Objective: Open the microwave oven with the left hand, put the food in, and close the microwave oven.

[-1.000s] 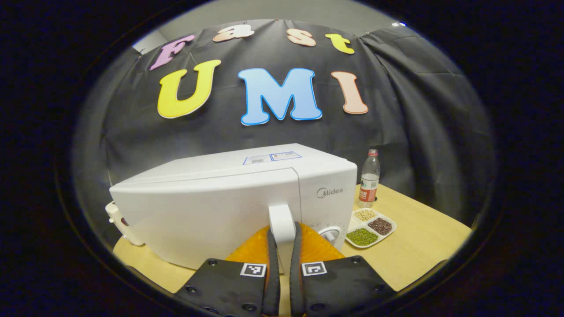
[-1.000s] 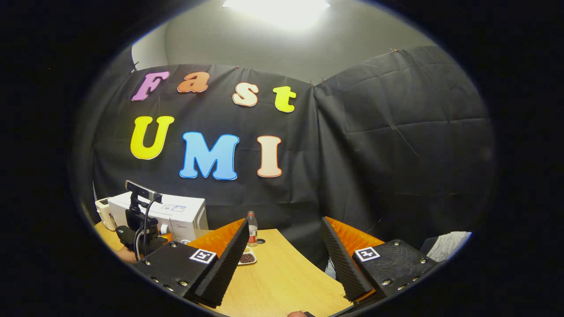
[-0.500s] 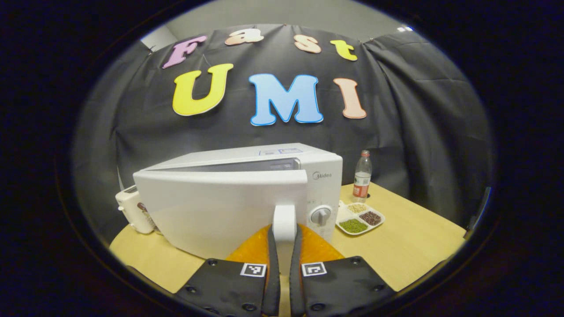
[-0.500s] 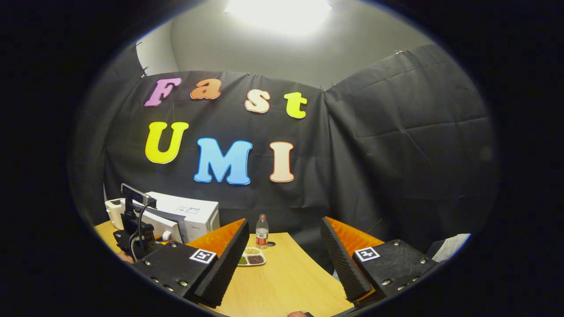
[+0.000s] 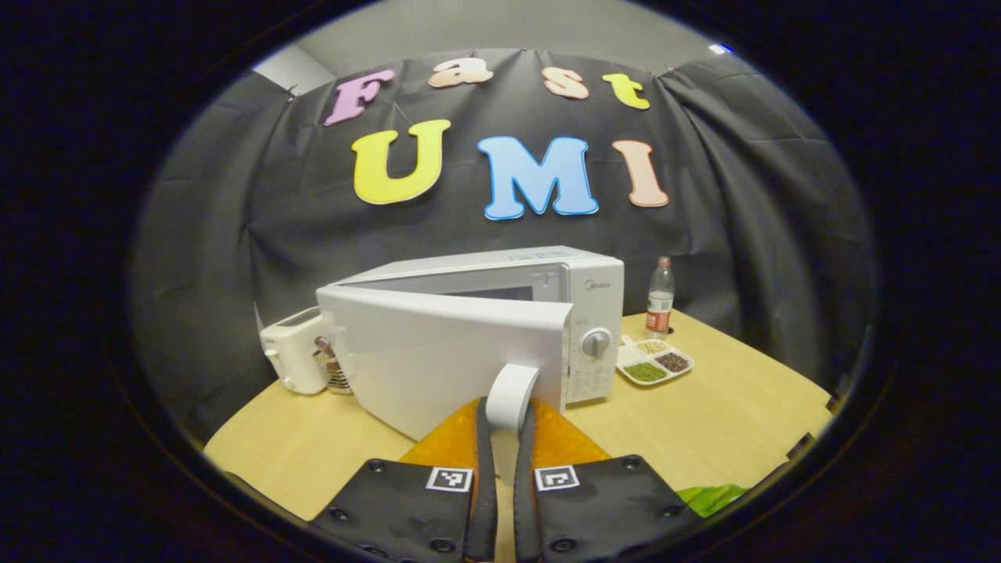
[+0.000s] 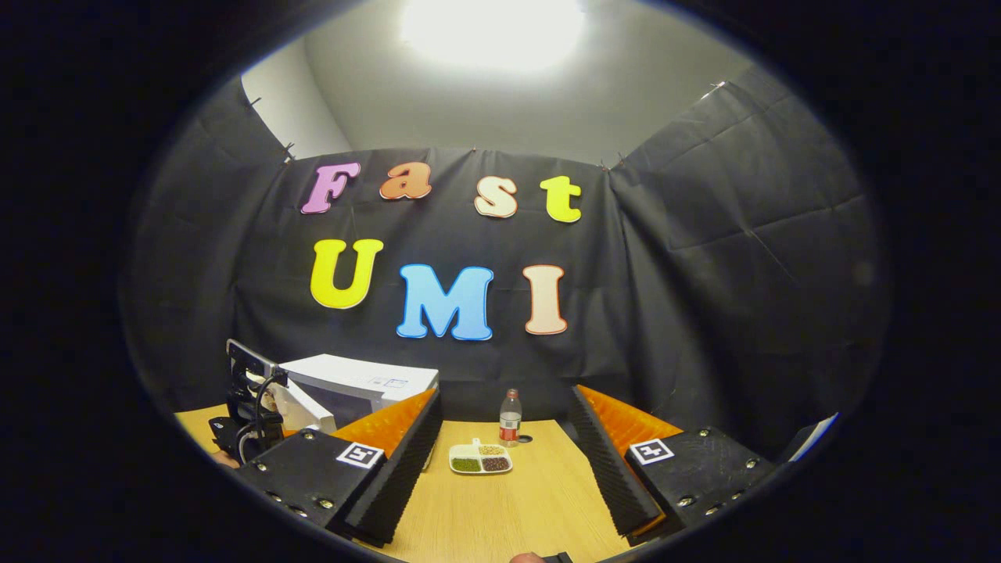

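1. We are clamping the left gripper (image 5: 500,438) on the door handle (image 5: 512,395) of the microwave (image 5: 594,313), its door (image 5: 446,356) standing partly ajar.
2. We are holding the right gripper (image 6: 504,461) wide apart and empty over the table (image 6: 508,516), the food tray (image 6: 480,460) lying beyond it near the bottle (image 6: 510,417).

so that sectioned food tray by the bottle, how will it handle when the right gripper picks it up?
The tray looks shallow and rigid, so probably stiff and light. Its three compartments hold loose beans or grains, which would likely spill if it tilts. The open right gripper would probably have to pinch the thin rim, so it may slip.
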### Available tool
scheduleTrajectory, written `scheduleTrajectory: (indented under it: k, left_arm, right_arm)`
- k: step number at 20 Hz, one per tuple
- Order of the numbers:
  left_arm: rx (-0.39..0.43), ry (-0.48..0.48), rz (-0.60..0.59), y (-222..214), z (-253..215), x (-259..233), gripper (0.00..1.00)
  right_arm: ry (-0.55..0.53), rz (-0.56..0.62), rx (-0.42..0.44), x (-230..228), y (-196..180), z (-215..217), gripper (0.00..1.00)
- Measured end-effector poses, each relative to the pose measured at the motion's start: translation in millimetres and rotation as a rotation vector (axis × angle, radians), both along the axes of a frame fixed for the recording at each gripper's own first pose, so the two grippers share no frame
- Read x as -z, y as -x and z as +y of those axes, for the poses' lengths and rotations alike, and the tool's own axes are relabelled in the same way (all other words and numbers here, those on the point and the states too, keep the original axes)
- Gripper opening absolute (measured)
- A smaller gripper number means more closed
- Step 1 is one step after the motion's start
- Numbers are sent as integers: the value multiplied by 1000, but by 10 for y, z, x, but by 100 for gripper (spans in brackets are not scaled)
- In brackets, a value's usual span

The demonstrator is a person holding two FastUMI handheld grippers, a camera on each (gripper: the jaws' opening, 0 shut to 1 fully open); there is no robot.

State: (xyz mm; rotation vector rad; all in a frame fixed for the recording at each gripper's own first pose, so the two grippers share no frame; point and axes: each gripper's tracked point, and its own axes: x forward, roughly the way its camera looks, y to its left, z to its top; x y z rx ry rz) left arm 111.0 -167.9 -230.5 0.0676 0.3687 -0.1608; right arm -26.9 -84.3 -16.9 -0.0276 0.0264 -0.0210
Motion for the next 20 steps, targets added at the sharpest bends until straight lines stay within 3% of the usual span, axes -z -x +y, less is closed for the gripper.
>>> scheduleTrajectory:
  k: [2, 3, 8, 20]
  left_arm:
    - [-27, -18, 6, 128, 160, -8, 12]
    - [-34, -27, 6, 184, 229, -19, 17]
    - [-47, -35, 7, 393, 536, -30, 15]
    - [43, -11, 18, 787, 1545, -21, 12]
  right_arm:
    - [-13, -6, -37, -25, 57, 64, 98]
    - [-18, -11, -50, -48, 83, 94, 98]
    - [-17, -17, -100, -49, 134, 378, 98]
    - [-66, 26, -148, 22, 37, 1695, 98]
